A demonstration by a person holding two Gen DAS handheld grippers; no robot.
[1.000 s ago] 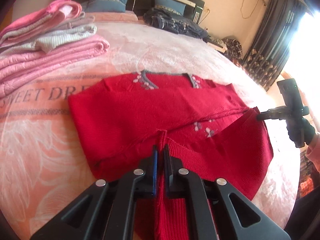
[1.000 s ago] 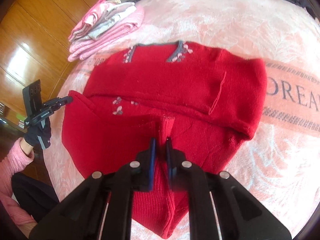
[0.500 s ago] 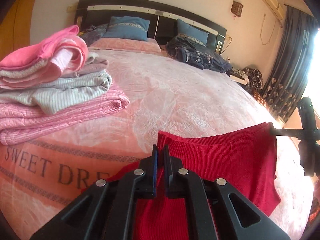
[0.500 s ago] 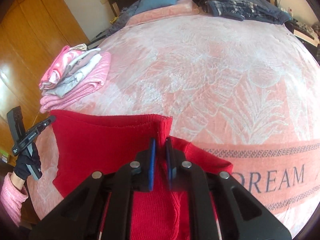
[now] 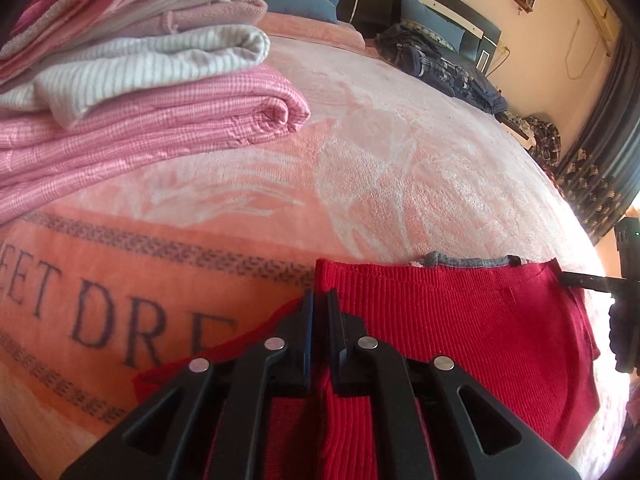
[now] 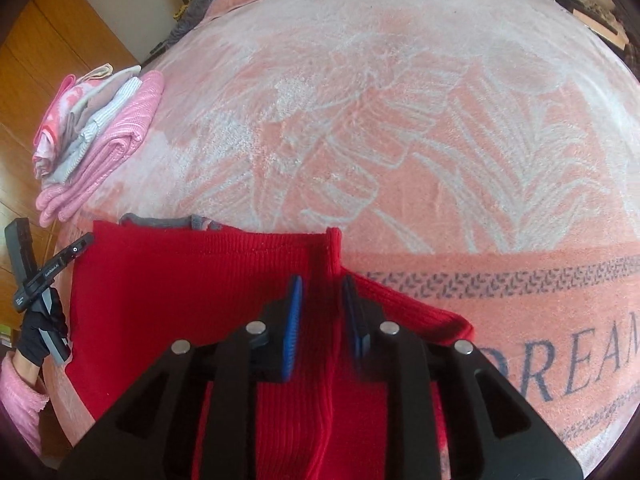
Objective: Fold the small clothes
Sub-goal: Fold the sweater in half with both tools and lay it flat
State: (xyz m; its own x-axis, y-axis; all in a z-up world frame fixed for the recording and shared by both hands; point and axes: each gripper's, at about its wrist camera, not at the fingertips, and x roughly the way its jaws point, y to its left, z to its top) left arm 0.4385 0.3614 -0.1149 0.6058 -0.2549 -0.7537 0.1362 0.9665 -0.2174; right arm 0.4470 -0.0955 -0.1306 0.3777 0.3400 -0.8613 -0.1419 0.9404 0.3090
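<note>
Both tools lay the red sweater point(image 5: 460, 320) doubled on the bed point(image 5: 400, 160), left gripper point(image 5: 320, 300) pinching its corner, right gripper point(image 6: 322, 288) spread, apparently releasing the hem.

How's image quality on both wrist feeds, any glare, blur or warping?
Left wrist view: window glare washes out the right edge; stacked clothes look soft close up. Right wrist view: even light, right gripper pads slightly blurred, blanket lettering bent by fisheye.
</note>
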